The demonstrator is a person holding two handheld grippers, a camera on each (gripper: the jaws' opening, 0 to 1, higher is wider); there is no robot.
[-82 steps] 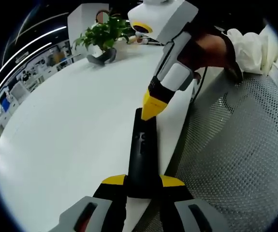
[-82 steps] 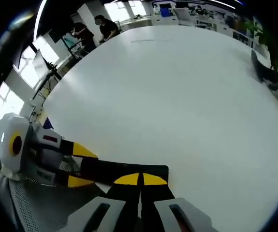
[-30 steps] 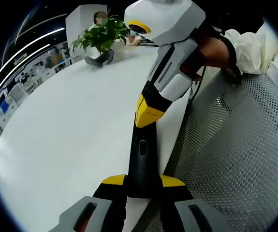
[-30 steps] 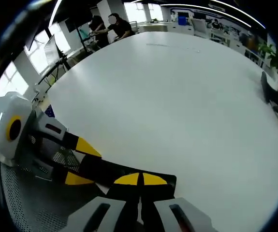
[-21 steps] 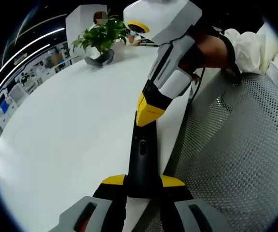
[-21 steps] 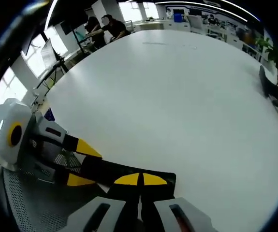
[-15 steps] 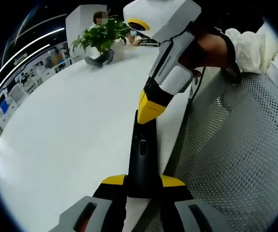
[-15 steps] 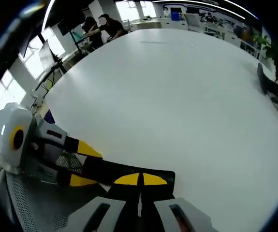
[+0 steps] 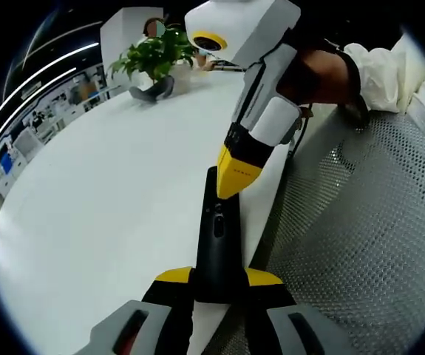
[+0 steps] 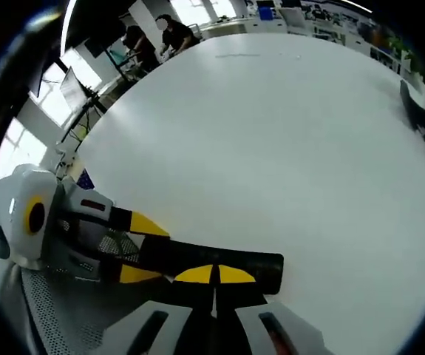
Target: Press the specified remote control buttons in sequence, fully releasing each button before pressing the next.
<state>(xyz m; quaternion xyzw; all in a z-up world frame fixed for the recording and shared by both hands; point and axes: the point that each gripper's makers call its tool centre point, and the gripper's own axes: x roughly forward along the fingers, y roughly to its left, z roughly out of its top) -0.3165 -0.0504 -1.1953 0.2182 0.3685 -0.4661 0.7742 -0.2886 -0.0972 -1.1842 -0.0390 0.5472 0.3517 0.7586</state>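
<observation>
A slim black remote control (image 9: 216,237) lies along the white table's (image 9: 109,185) edge. My left gripper (image 9: 218,276) is shut on its near end, one yellow tip on each side. My right gripper (image 9: 233,181) comes down from above with its yellow tips shut together, the point over the remote's far part just beyond a round button. I cannot tell if it presses. In the right gripper view, the right gripper (image 10: 213,275) is shut over the remote (image 10: 260,265), which runs crosswise. The left gripper (image 10: 140,248) holds it from the left.
A potted plant (image 9: 157,52) and a dark object (image 10: 419,118) stand at the table's far side. A grey mesh chair (image 9: 360,237) sits beside the table edge. A person's hand (image 9: 323,74) holds the right gripper. People (image 10: 153,37) sit at the far end.
The right gripper's shut tip has shifted a little along the remote toward my left gripper. The remote stays held in the left jaws.
</observation>
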